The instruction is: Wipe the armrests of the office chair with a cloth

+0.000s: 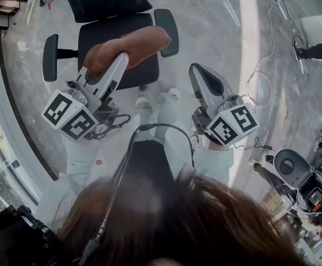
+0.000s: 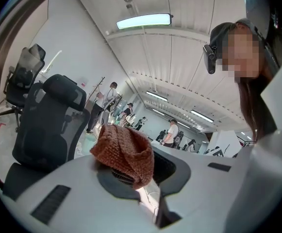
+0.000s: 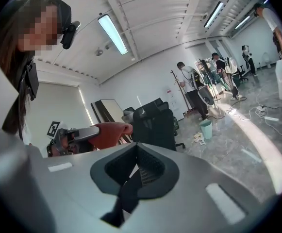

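Left gripper (image 2: 141, 177): jaws narrow, clamped on the cloth (image 2: 124, 149), whose bunched folds bury the fingertips. Cloth's long axis runs ahead of those jaws, far end close to one armrest (image 1: 167, 32) of the office chair (image 1: 105, 1) (contact not determinable). Right gripper (image 3: 131, 176): jaws together, empty, alongside the left, chair ahead.

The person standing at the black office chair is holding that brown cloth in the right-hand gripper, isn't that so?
Not quite. The brown cloth is clamped in the left gripper, as the head view shows; the right gripper has nothing between its jaws. The person does stand at the black office chair.
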